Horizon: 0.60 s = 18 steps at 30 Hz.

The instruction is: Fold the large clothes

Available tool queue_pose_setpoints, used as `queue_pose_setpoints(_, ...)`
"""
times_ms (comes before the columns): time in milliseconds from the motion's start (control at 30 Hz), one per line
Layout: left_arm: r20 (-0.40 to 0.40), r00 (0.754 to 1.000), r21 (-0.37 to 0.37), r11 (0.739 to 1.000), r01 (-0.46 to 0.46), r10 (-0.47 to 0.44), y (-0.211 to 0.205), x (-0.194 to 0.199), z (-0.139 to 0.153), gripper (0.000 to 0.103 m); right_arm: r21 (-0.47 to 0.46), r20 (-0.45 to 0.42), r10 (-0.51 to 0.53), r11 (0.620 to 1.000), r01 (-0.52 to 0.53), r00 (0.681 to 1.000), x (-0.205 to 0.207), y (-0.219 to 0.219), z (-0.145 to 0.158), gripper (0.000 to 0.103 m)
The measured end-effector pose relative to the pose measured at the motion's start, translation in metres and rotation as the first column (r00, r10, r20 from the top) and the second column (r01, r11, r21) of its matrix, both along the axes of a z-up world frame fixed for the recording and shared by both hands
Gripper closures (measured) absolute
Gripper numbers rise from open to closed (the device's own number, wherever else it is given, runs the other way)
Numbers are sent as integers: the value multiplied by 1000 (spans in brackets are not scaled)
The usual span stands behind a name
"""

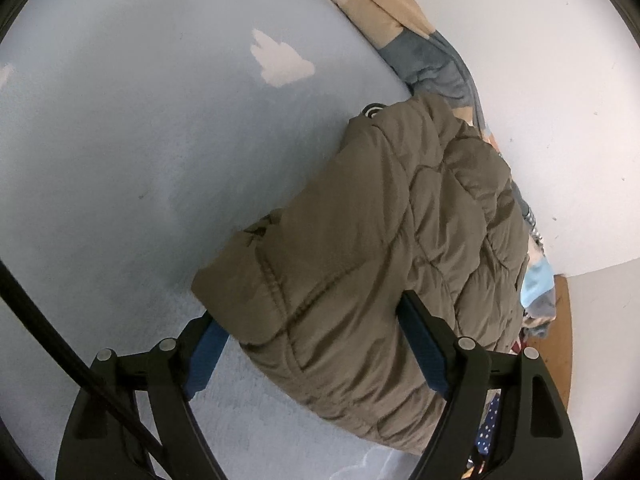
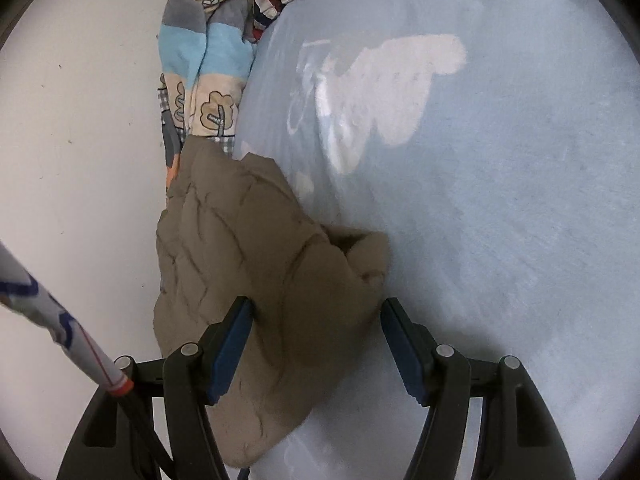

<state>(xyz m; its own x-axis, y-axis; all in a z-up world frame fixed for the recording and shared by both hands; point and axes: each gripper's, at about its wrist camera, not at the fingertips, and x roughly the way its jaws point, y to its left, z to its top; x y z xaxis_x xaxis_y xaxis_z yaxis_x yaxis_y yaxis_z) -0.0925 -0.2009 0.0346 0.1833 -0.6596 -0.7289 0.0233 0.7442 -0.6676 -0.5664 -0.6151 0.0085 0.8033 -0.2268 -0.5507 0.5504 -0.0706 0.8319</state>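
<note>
Jacket (image 1: 360, 260) folded into bundle on bed (image 1: 140, 160), by wall. Left hand-held gripper (image 1: 316, 344) and right hand-held gripper (image 2: 316, 348) agape, straddling bundle, not clamped. Advise: pinch all layers together, avoid slippery puffy fabric unfolding.

One quilted jacket (image 1: 360, 248) is lying on one bed (image 1: 140, 140). One patterned blanket (image 2: 208, 60) is bunching beside it. Two grippers are showing, left gripper (image 1: 316, 344) and right gripper (image 2: 316, 344).

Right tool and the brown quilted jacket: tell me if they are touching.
Touching. In the right wrist view the right tool straddles the brown quilted jacket; its left finger lies against the fabric, while the other stands clear, jaws open.
</note>
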Motion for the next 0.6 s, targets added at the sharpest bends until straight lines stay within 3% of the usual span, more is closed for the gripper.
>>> queue_pose_setpoints(167, 14, 1000, -7, 1000, 13, -13, -2, 8, -8, 18, -28, -12, 3, 1000, -3, 1000, 14, -12, -8, 23)
queue_pose_setpoints(233, 45, 998, 20, 999, 34, -34, -7, 9, -4, 18, -40, -31, 14, 999, -15, 999, 17, -12, -8, 28)
queue_pose_setpoints(267, 76, 996, 52, 997, 52, -56, -8, 7, 3, 21, -62, -68, 35, 997, -39, 997, 22, -12, -4, 35)
queue_pose_setpoints(333, 158, 980, 136, 986, 96, -117, -19, 3, 16, 39, -137, -159, 74, 986, -97, 985, 31, -10, 9, 54)
queue_pose_setpoints(400, 238, 954, 238, 963, 125, -183, -33, -5, 33, 48, -205, -235, 101, 967, -151, 967, 39, -6, 23, 61)
queue_pose_setpoints(533, 324, 902, 398, 906, 143, -284, -51, -20, 52, 53, -335, -419, 118, 902, -274, 900, 59, 11, 52, 66)
queue_pose_setpoints(600, 350, 885, 433, 891, 139, -308, -55, -26, 56, 55, -385, -489, 113, 862, -330, 865, 67, 21, 64, 67)
